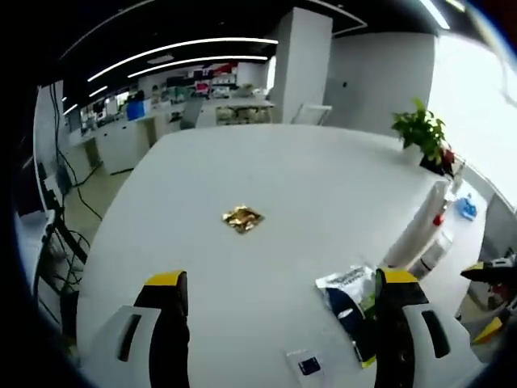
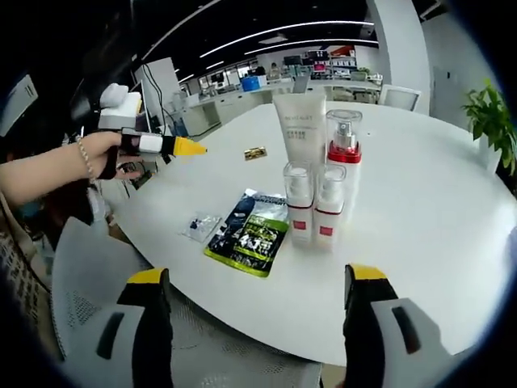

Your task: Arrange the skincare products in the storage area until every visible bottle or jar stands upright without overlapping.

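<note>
The desk [image 2: 420,210] in the middle of the frame is smooth matt white. On it stand a matt plastic tube [image 2: 300,129], glossy clear-capped bottles [image 2: 313,202] and a pump bottle [image 2: 344,158]. At lower left centre lie a glossy foil sachet [image 2: 250,232] and, farther back, a shiny gold wrapper [image 1: 242,217].

Bright ceiling strip lights, window glare blown out at right, soft blur, fisheye bending toward edges

White table [image 2: 452,202]; white tube [image 2: 300,129]; clear bottles [image 2: 323,206] with red bands, one red collar; dark sachet [image 2: 252,232] with green edge; gold foil wrapper [image 1: 242,217]; green plant [image 1: 422,129]; yellow-tipped black left gripper [image 1: 279,295].
</note>
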